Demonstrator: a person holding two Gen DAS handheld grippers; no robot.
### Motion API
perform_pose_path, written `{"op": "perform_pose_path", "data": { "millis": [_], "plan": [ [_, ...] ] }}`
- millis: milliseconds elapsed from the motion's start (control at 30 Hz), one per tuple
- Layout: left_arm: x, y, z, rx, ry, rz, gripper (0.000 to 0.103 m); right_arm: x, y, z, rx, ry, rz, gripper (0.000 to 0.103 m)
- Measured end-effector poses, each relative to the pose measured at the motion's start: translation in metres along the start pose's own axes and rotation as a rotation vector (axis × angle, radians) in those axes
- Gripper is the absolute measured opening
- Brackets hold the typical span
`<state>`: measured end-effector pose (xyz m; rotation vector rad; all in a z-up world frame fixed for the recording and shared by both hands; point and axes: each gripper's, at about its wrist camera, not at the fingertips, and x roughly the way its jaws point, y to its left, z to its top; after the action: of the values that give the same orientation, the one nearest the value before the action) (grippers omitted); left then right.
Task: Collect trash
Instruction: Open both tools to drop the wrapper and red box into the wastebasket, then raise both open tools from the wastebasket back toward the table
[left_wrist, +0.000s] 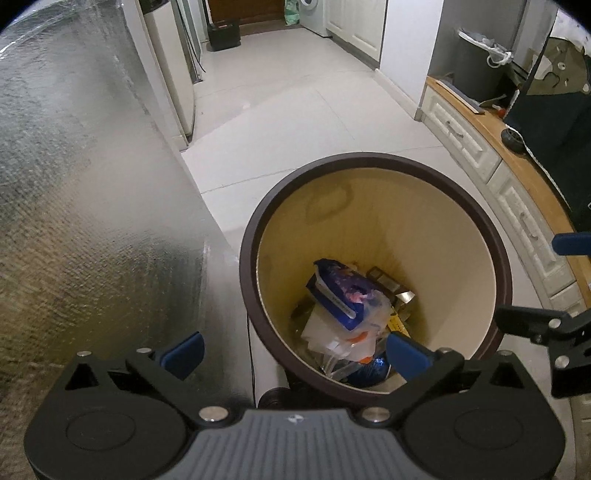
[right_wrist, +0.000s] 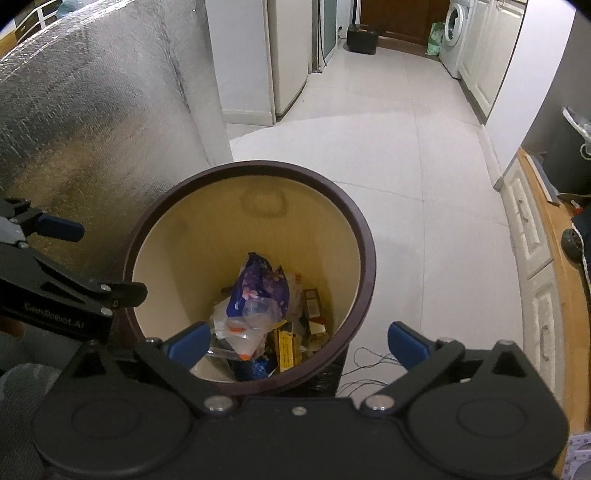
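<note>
1. Nearest the lens: black linkage and blue-padded fingers (left_wrist: 184, 350) of the left gripper (left_wrist: 295, 350), spread wide, released, nothing between them.
2. Tilted steeply down over the near rim of the trash bin (left_wrist: 255, 236), one pad outside against the silver foil-covered surface (left_wrist: 81, 184), the other above the bin's mouth.
3. Right gripper (right_wrist: 299, 343) likewise pitched down at the bin (right_wrist: 369, 258), fingers (right_wrist: 190, 341) fully apart, released and empty; one pad over the bin's opening, the other over the floor (right_wrist: 424, 184).
4. Resting at the bottom of the cream-lined bin: trash (left_wrist: 347, 299), a blue-purple wrapper (right_wrist: 258, 284) on top, clear plastic, a yellow box (right_wrist: 286, 349).
5. Beside the bin on the right: wooden worktop (left_wrist: 491, 129) above white drawers.
</note>
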<state>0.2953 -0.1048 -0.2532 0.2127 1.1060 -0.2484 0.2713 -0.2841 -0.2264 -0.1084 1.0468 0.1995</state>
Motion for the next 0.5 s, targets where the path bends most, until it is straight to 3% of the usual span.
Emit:
{"op": "perform_pose_path", "data": {
  "millis": [500],
  "plan": [
    [-0.041, -0.004, -0.023, -0.003, -0.054, -0.032, 0.103, -0.039, -0.003, -0.021, 0.026, -0.064, -0.04, 0.103]
  ]
}}
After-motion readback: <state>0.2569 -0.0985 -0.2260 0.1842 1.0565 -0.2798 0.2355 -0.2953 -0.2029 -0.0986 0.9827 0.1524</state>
